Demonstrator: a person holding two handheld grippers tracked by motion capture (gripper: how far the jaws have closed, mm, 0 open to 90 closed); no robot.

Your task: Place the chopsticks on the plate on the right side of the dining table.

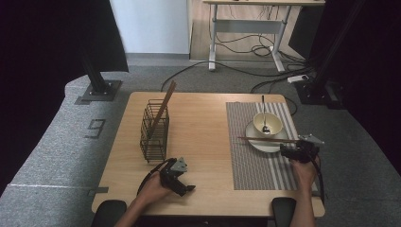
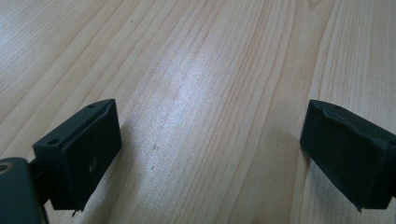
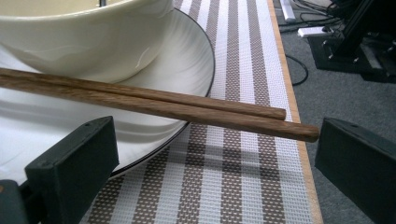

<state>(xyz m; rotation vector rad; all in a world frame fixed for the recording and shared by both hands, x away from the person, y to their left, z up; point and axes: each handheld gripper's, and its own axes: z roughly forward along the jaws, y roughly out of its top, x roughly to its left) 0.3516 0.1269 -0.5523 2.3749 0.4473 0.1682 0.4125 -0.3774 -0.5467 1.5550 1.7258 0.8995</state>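
From the high view, the right gripper [image 1: 294, 152] sat at the lower right of the frame, just beside the chopsticks [image 1: 267, 139] lying across the plate [image 1: 257, 142], likely lined up to take them; the left gripper [image 1: 182, 184] rested low at bottom centre, clear of the wire basket [image 1: 154, 132]. In the left gripper view, the jaws stood wide apart over bare table [image 2: 196, 70], seemingly parked. In the right gripper view, jaws gaped either side of the chopsticks' [image 3: 187, 106] overhanging ends, with the bowl [image 3: 84, 32] at upper left.
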